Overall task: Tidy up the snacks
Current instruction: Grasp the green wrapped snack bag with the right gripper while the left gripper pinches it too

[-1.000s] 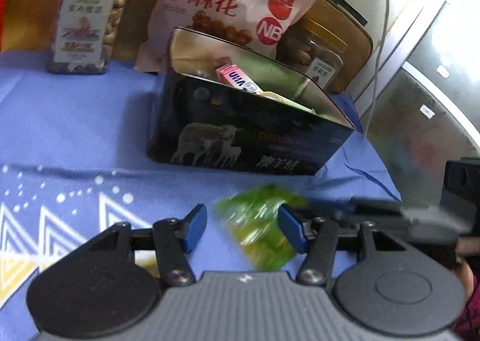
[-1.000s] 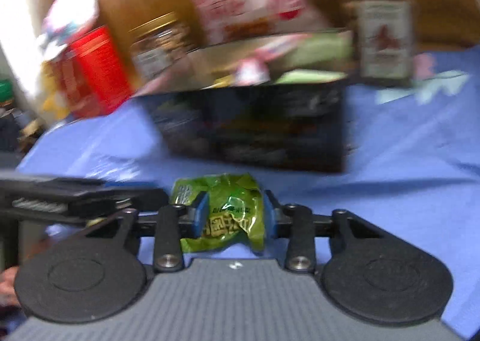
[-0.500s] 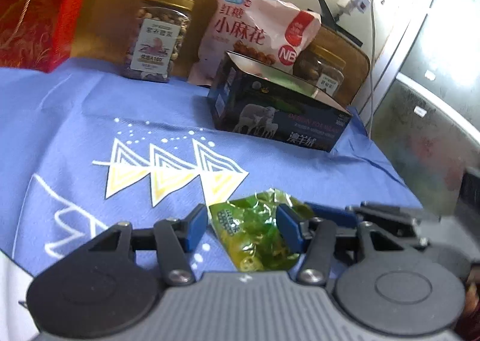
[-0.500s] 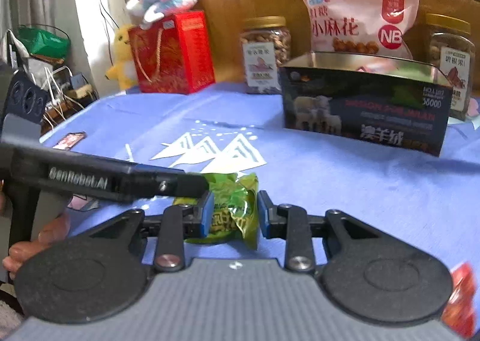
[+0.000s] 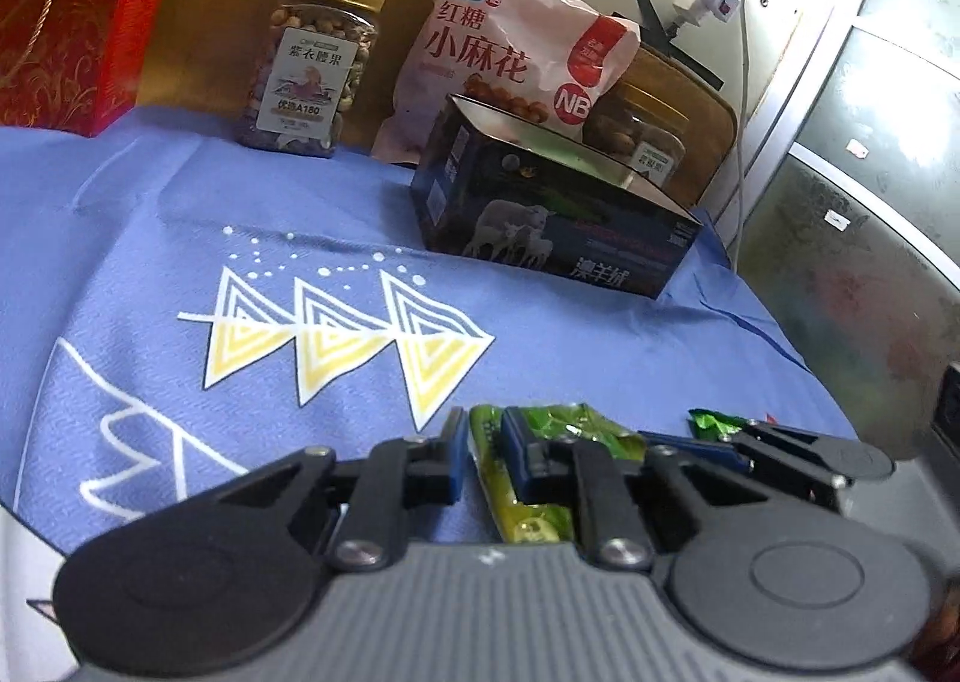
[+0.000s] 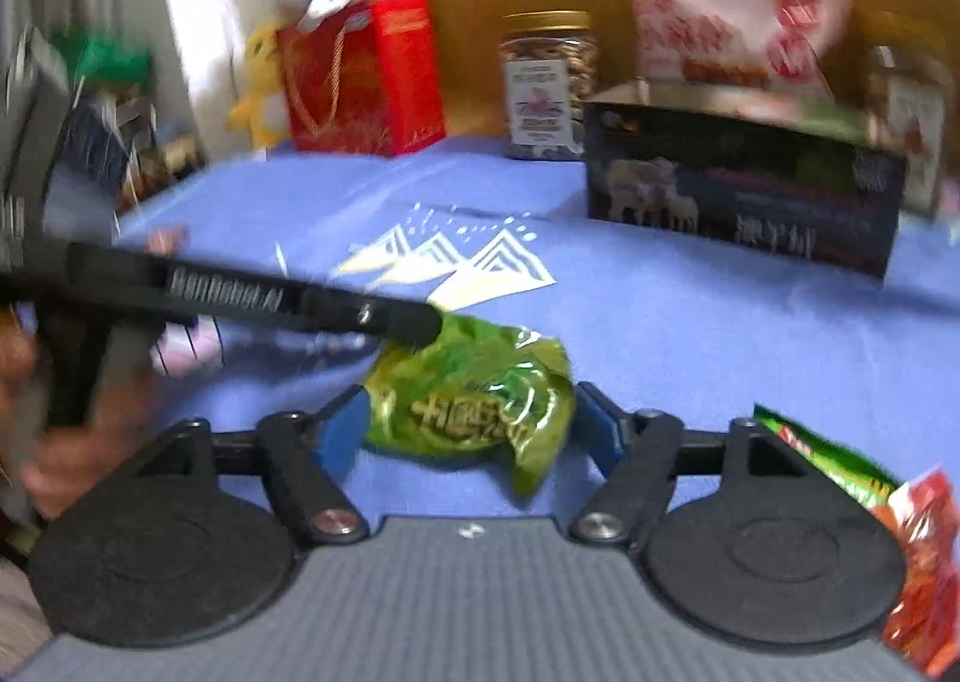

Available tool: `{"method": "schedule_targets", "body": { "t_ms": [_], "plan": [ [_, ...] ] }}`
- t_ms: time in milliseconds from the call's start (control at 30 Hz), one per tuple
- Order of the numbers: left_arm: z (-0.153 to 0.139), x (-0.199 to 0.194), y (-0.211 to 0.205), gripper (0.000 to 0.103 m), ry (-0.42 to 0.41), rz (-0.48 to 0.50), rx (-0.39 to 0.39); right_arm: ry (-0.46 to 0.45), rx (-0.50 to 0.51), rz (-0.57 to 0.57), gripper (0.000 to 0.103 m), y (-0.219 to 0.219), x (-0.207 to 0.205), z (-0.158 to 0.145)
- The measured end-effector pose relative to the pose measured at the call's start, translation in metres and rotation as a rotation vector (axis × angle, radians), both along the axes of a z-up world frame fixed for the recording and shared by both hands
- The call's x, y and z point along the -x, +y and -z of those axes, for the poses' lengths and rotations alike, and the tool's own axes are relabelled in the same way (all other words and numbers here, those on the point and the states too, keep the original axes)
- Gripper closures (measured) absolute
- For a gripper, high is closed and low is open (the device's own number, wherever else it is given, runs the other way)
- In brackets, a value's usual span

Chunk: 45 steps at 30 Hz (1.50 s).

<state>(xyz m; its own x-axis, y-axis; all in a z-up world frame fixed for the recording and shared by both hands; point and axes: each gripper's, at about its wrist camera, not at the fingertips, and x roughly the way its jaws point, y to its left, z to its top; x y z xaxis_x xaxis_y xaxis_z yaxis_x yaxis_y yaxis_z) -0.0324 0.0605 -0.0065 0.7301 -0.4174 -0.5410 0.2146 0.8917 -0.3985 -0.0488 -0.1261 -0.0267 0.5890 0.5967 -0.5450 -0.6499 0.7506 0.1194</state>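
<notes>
A green snack packet [image 5: 528,478] sits between the blue pads of my left gripper [image 5: 480,454], which is shut on its edge near the front of the blue cloth. The same packet [image 6: 474,388] lies between the wide-open jaws of my right gripper [image 6: 468,430], touching neither pad clearly. The left gripper's black body [image 6: 252,298] reaches the packet from the left in the right wrist view. The dark open box with sheep [image 5: 552,226] stands at the back right; it also shows in the right wrist view [image 6: 744,214].
Behind the box stand a nut jar [image 5: 312,64], a pink snack bag [image 5: 516,52], a second jar [image 5: 648,136] and a red gift bag [image 5: 72,10]. A green and red packet [image 6: 864,508] lies at the front right. The table edge [image 5: 780,334] drops off at right.
My left gripper has closed on the green packet and my right gripper has opened, releasing it. Both grippers have dropped closer to the cloth.
</notes>
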Motion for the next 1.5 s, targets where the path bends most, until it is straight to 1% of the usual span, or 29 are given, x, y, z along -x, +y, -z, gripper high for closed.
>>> {"method": "schedule_targets", "body": {
  "t_ms": [33, 67, 100, 133, 200, 267, 300, 333, 367, 433, 467, 533, 567, 600, 633, 667, 700, 767, 800, 833, 867, 933, 1033, 1167, 1233, 1300, 1400, 1500],
  "plan": [
    [0.000, 0.000, 0.002, 0.089, -0.001, -0.003, 0.008, -0.041, 0.052, -0.005, 0.026, 0.008, 0.005, 0.002],
    [-0.001, 0.001, 0.003, 0.089, -0.009, -0.001, 0.021, -0.076, 0.084, -0.007, 0.029, 0.013, 0.010, 0.002],
    [-0.002, 0.004, 0.004, 0.089, -0.024, 0.003, 0.033, -0.093, 0.092, -0.014, 0.037, 0.015, 0.012, 0.002],
    [-0.003, 0.006, 0.005, 0.089, -0.044, 0.015, 0.046, -0.109, 0.098, -0.012, 0.041, 0.016, 0.013, 0.002],
    [-0.005, 0.010, 0.003, 0.089, -0.072, 0.040, 0.046, -0.115, 0.095, -0.011, 0.044, 0.014, 0.012, 0.001],
    [-0.006, 0.011, -0.001, 0.089, -0.075, 0.041, 0.027, -0.136, 0.101, -0.013, 0.045, 0.013, 0.015, 0.001],
    [-0.006, 0.010, 0.000, 0.085, -0.071, 0.033, 0.024, -0.155, 0.111, -0.014, 0.047, 0.015, 0.018, 0.002],
    [-0.006, 0.009, 0.001, 0.072, -0.061, 0.019, 0.025, -0.171, 0.119, -0.016, 0.047, 0.015, 0.020, 0.002],
    [-0.006, 0.007, 0.004, 0.067, -0.048, 0.008, 0.037, -0.185, 0.123, -0.012, 0.048, 0.015, 0.022, 0.002],
    [-0.005, 0.005, 0.010, 0.062, -0.034, -0.012, 0.067, -0.195, 0.112, 0.008, 0.048, 0.012, 0.021, 0.001],
    [-0.004, 0.004, 0.012, 0.059, -0.024, -0.020, 0.075, -0.188, 0.099, 0.026, 0.048, 0.009, 0.018, 0.000],
    [-0.003, 0.003, 0.014, 0.041, -0.011, -0.029, 0.076, -0.160, 0.066, 0.061, 0.048, 0.003, 0.012, -0.001],
    [-0.003, 0.003, 0.014, 0.038, -0.012, -0.028, 0.077, -0.144, 0.047, 0.068, 0.048, 0.000, 0.010, -0.001],
    [-0.003, 0.004, 0.014, 0.028, -0.015, -0.022, 0.082, -0.133, 0.028, 0.073, 0.048, -0.003, 0.008, -0.001],
    [-0.003, 0.004, 0.014, 0.021, -0.020, -0.013, 0.090, -0.130, 0.015, 0.071, 0.048, -0.004, 0.008, -0.002],
    [-0.004, 0.004, 0.014, 0.020, -0.024, -0.001, 0.098, -0.131, 0.007, 0.064, 0.048, -0.005, 0.009, -0.002],
    [-0.003, 0.004, 0.013, 0.020, -0.022, 0.013, 0.102, -0.138, 0.003, 0.051, 0.048, -0.005, 0.011, -0.002],
    [-0.003, 0.003, 0.010, 0.025, -0.011, 0.042, 0.102, -0.150, -0.005, 0.020, 0.048, -0.002, 0.015, -0.003],
    [-0.002, 0.003, 0.008, 0.032, -0.008, 0.052, 0.098, -0.156, -0.007, 0.003, 0.048, 0.000, 0.017, -0.003],
    [-0.002, 0.003, 0.007, 0.043, -0.006, 0.061, 0.095, -0.161, -0.005, -0.010, 0.047, 0.002, 0.019, -0.003],
    [-0.001, 0.002, 0.005, 0.050, 0.001, 0.069, 0.093, -0.165, 0.000, -0.018, 0.047, 0.004, 0.020, -0.003],
    [0.000, 0.000, 0.004, 0.068, 0.011, 0.084, 0.100, -0.160, 0.008, -0.023, 0.047, 0.005, 0.019, -0.003],
    [0.001, 0.000, 0.004, 0.077, 0.014, 0.078, 0.095, -0.122, 0.003, -0.015, 0.047, 0.005, 0.014, -0.002],
    [0.002, -0.001, 0.003, 0.084, 0.025, 0.064, 0.085, -0.110, 0.015, -0.013, 0.047, 0.007, 0.013, 0.000],
    [0.003, -0.002, 0.003, 0.085, 0.034, 0.061, 0.084, -0.098, 0.020, -0.006, 0.043, 0.007, 0.011, 0.002],
    [0.003, -0.002, 0.004, 0.085, 0.033, 0.062, 0.082, -0.078, 0.021, -0.004, 0.035, 0.007, 0.009, 0.002],
    [0.003, -0.002, 0.003, 0.085, 0.034, 0.061, 0.080, -0.069, 0.039, -0.010, 0.032, 0.009, 0.009, 0.003],
    [0.003, -0.002, 0.003, 0.086, 0.034, 0.060, 0.079, -0.071, 0.047, -0.011, 0.033, 0.010, 0.010, 0.003]
  ]
}}
